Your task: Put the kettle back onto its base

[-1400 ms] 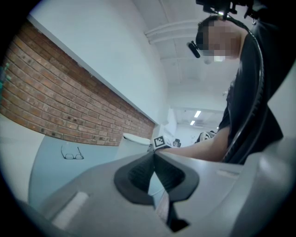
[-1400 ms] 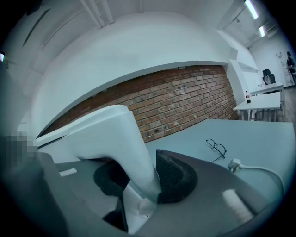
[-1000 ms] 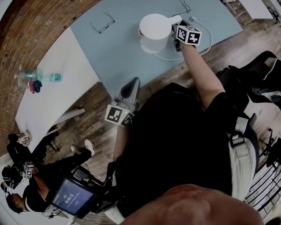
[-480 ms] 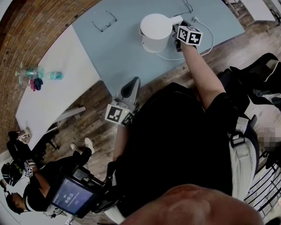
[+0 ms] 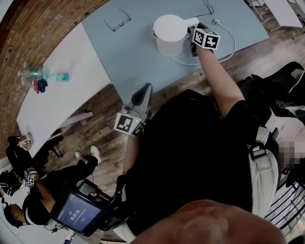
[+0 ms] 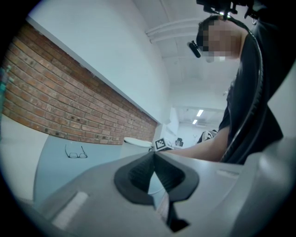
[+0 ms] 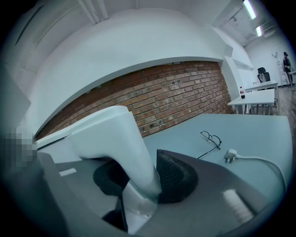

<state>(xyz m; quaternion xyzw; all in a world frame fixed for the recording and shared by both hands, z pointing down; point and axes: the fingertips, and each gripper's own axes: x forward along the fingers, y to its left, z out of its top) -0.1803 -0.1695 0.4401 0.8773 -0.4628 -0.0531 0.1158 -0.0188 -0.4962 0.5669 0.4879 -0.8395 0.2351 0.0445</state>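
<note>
A white kettle (image 5: 169,31) stands upright on the blue-grey table (image 5: 128,57). Its base is hidden beneath it. My right gripper (image 5: 192,27) reaches it from the right and is shut on the kettle's white handle (image 7: 132,152), which runs down between the two dark pads. The base's white cord (image 5: 228,47) loops round that hand and ends in a loose plug (image 5: 215,21). My left gripper (image 5: 143,93) hangs level off the table's near edge, shut with nothing in it; in the left gripper view its tips (image 6: 154,156) meet, and the kettle (image 6: 136,142) shows far beyond.
A pair of glasses (image 5: 117,22) lies on the blue-grey table left of the kettle, a second pair (image 5: 206,7) at its far edge. Bottles (image 5: 40,76) stand on a white table (image 5: 62,100) at the left. A person (image 5: 28,200) sits on the floor at the lower left.
Only the head view has shifted slightly. The kettle and both grippers keep their places.
</note>
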